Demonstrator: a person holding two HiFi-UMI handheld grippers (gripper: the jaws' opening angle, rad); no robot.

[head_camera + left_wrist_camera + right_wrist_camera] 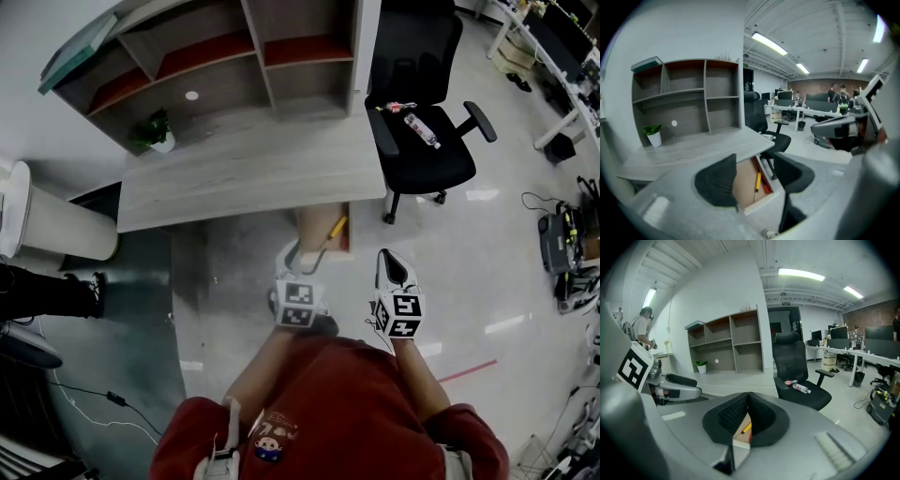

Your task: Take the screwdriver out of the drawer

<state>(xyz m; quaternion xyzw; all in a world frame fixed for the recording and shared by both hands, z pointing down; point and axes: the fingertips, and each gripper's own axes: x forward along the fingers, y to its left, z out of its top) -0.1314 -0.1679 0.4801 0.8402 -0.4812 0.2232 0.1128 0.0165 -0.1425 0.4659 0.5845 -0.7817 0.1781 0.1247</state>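
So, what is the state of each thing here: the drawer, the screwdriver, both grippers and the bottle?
Drawer: open.
Screwdriver: lying inside the drawer, not gripped.
Left gripper: jaws apart, empty.
Right gripper: jaws together, empty.
Bottle: lying on its side on the chair.

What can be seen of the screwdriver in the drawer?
The screwdriver has a yellow handle, plastic by the look, and a thin dark shaft. It lies flat on the tan floor of the open drawer, close to the reddish side wall, handle towards the desk and tip towards the drawer front. Only the drawer touches it. The left hand-held gripper hangs open near the drawer front, clear of it.
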